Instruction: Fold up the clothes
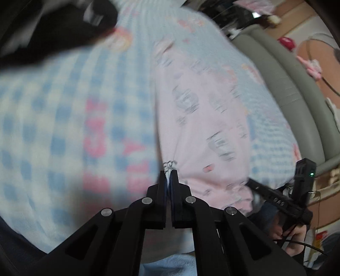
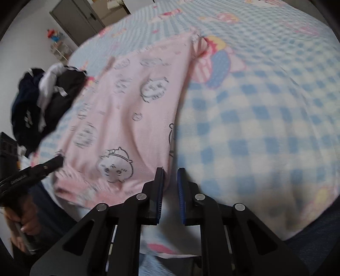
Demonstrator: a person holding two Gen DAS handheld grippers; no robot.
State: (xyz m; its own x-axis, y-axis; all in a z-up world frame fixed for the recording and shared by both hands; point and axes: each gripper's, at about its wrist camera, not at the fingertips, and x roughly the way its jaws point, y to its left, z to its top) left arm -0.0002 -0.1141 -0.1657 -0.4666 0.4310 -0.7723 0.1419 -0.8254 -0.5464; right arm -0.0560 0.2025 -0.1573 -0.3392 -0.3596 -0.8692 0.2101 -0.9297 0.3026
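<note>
Two hand-held grippers at work on one pink garment (image 2: 127,110), printed with cartoon faces and spread along the bed (image 2: 255,127). Left hand-held gripper (image 1: 169,176) pinched tight on a near corner of the pink cloth, fabric bunched between the pads. Right hand-held gripper (image 2: 170,176) with fingers narrowly parted and nothing between them, just beside the garment's near right edge. Seemingly mid-fold or mid-straightening; cannot tell which from so blurred a view.

To do it well: keep the clamped corner taut and low, take the matching corner squarely with the free tool, move both together so edges meet without a twist, and smooth wrinkles before releasing.

Soft, yielding bedding in blue-and-white check with pink cartoon prints; likely to drag and ripple under sliding cloth. Dark heap of other clothes (image 2: 42,99) at the garment's far left side. Grey padded bed frame (image 1: 282,85) along one edge, grey cabinet (image 2: 76,19) and pale wall beyond.
</note>
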